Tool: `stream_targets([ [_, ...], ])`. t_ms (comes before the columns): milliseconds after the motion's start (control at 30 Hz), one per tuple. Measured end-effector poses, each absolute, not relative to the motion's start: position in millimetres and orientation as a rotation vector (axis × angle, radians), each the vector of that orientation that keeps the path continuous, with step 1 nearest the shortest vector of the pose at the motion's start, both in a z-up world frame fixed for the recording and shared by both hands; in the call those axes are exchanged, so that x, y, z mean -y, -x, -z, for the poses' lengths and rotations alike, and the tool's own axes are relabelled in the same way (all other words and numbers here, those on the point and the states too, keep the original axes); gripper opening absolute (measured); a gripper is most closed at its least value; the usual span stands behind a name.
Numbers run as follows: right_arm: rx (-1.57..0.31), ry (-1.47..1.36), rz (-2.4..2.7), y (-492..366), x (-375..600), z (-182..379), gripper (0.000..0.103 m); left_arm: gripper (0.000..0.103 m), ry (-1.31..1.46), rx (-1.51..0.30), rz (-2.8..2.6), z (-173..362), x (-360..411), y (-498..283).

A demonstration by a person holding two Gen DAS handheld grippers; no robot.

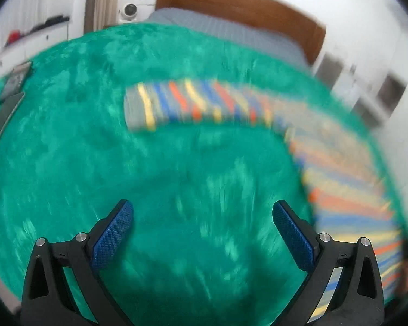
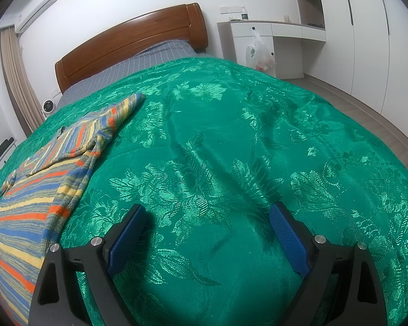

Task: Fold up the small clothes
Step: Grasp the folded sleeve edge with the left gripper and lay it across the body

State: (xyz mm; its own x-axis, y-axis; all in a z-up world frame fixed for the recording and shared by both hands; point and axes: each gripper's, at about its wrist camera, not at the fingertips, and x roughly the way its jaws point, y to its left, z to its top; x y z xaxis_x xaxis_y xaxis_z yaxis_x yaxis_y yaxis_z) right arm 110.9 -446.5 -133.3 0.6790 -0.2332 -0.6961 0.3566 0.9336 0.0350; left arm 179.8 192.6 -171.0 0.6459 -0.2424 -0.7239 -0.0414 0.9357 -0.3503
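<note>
A striped knit garment in grey, blue, orange and yellow lies on the green bedspread. In the blurred left wrist view its sleeve stretches left across the middle and its body runs down the right side. My left gripper is open and empty over bare bedspread, left of the garment's body. In the right wrist view the garment lies at the left with one sleeve folded over it. My right gripper is open and empty over the bedspread, to the right of the garment.
A wooden headboard and grey checked sheet are at the far end of the bed. A white desk with a hanging plastic bag and white wardrobes stand at the right. A dark flat object lies at the bed's left edge.
</note>
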Motion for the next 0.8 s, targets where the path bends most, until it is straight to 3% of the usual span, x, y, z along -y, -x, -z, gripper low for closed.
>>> stream_targets([
  [200,-0.761,-0.161,0.334,-112.1,445.0,133.7,0.093,0.102,0.576,-0.914,0.015,165.0,-286.9,-257.5],
  [367,-0.764,-0.152,0.336,-113.4,444.5,134.3,0.093,0.099,0.587,-1.069,-0.010,196.7,-297.7,-320.5],
  [500,-0.768,-0.145,0.337,-114.6,444.6,134.8,0.093,0.077,0.515,-1.121,-0.035,213.7,-271.9,-343.0],
  [533,-0.769,-0.142,0.339,-114.8,444.1,135.0,0.093,0.066,0.488,-1.130,-0.024,214.2,-264.9,-346.6],
  [567,-0.770,-0.140,0.339,-115.0,443.9,135.0,0.093,0.052,0.450,-1.140,-0.026,213.6,-257.3,-348.9],
  [600,-0.771,-0.136,0.341,-115.2,443.6,135.0,0.093,0.006,0.404,-1.152,-0.040,212.6,-251.5,-351.6],
  [800,-0.776,-0.123,0.347,-116.0,441.7,135.1,0.093,0.004,0.202,-1.032,0.041,126.4,-183.5,-362.9],
])
